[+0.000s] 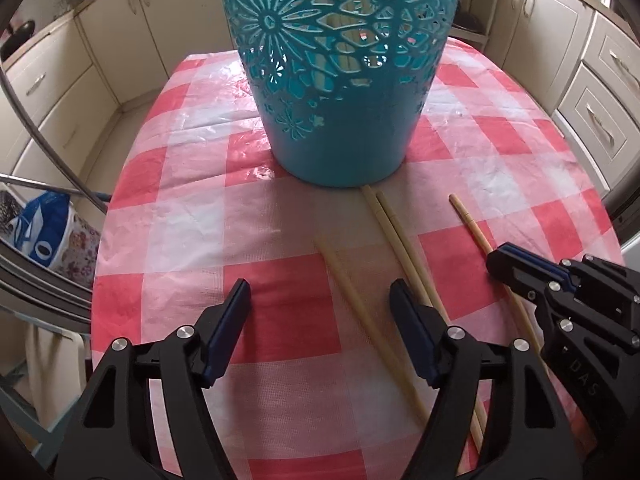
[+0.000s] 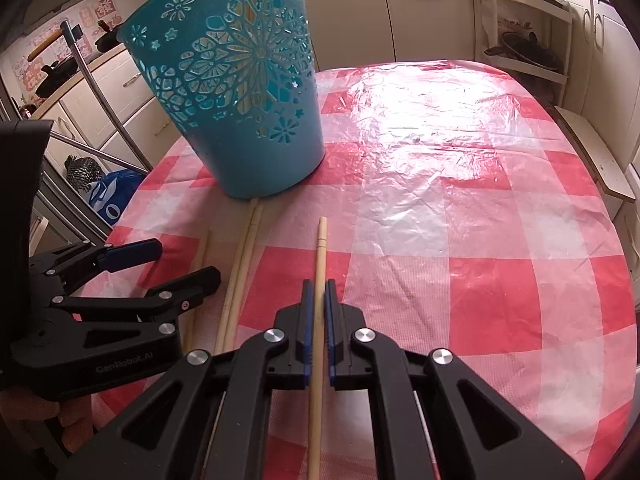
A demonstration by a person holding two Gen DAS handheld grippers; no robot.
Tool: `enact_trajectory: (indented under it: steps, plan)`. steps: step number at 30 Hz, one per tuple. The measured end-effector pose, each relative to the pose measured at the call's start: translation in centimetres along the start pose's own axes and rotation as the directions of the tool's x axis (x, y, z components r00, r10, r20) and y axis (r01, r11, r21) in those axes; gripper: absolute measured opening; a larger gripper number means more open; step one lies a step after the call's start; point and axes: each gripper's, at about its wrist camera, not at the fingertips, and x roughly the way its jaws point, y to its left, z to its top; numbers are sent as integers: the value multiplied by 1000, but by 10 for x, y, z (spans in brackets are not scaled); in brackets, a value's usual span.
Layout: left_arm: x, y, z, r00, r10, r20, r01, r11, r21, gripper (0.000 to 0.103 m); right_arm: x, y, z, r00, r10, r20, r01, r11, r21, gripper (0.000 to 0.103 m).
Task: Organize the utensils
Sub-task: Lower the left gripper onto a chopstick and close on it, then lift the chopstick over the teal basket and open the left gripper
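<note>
4 chopsticks are seen on the bench (image 2: 460, 184), all near its front edge, before 1 teal basket (image 2: 236, 92). 1 chopstick (image 2: 320, 264) is gripped by the closed right tool (image 2: 319, 312). A pair (image 1: 394, 236) lies touching the basket's base, and 1 more (image 1: 348, 288) lies between the spread fingers of the open left tool (image 1: 320, 300), unpressed. Pale sticks are glimpsed through the basket's cut-outs.
</note>
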Motion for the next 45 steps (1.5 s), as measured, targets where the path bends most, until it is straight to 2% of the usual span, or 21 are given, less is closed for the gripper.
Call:
enact_trajectory:
  steps: [3, 4, 6, 8, 9, 10, 11, 13, 16, 20, 24, 31, 35, 45]
  plan:
    - [0, -1, 1, 1000, -2, 2, 2, 1000, 4, 67, 1, 1, 0, 1000, -4, 3, 4, 1000, -6, 6]
    - [0, -3, 1, 1000, -6, 5, 6, 1000, 12, 64, 1, 1, 0, 1000, -4, 4, 4, 1000, -8, 6]
    - [-1, -9, 1, 1000, -23, 11, 23, 999, 44, 53, 2, 2, 1, 1000, -6, 5, 6, 1000, -9, 6]
    - [-3, -14, 2, 998, -54, 15, 52, 995, 85, 33, 3, 3, 2, 1000, -10, 5, 10, 1000, -11, 6]
    - [-4, -18, 2, 997, -70, 17, 67, 991, 116, 28, 3, 3, 2, 1000, -11, 4, 12, 1000, -13, 6]
    - [-4, -21, 2, 995, -96, 15, 93, 985, 147, 17, 3, 3, 2, 1000, -9, 2, 9, 1000, -10, 6]
    - [-4, -23, 3, 993, -120, 12, 116, 979, 166, 13, 3, 2, 2, 1000, 1, -2, -1, 1000, -1, 6]
    - [-3, -21, 7, 986, -166, -9, 165, 965, 204, 13, 3, -1, 3, 1000, 21, -9, -21, 1000, 22, 6]
    - [-1, -8, 13, 968, -247, -37, 249, 948, 198, 9, 3, -4, 5, 999, 39, -16, -38, 998, 54, 6]
    - [-2, 3, 11, 961, -276, -38, 277, 937, 211, 8, 4, 2, 6, 1000, 10, -10, -10, 999, 32, 6]
    - [-4, 1, 9, 968, -247, -34, 248, 944, 219, 8, 5, 8, 5, 1000, -19, -3, 19, 1000, -9, 6]
    - [-3, -15, 8, 986, -167, -10, 164, 953, 255, 9, 6, 7, 6, 1000, -14, -6, 13, 1000, -20, 6]
    - [-6, -18, 6, 991, -135, 3, 129, 954, 271, 5, 6, 8, 6, 1000, -14, -4, 14, 1000, -23, 6]
    - [-33, -7, -1, 989, -145, 35, 129, 948, 292, 5, 6, 7, 5, 1000, -11, -2, 11, 1000, -21, 6]
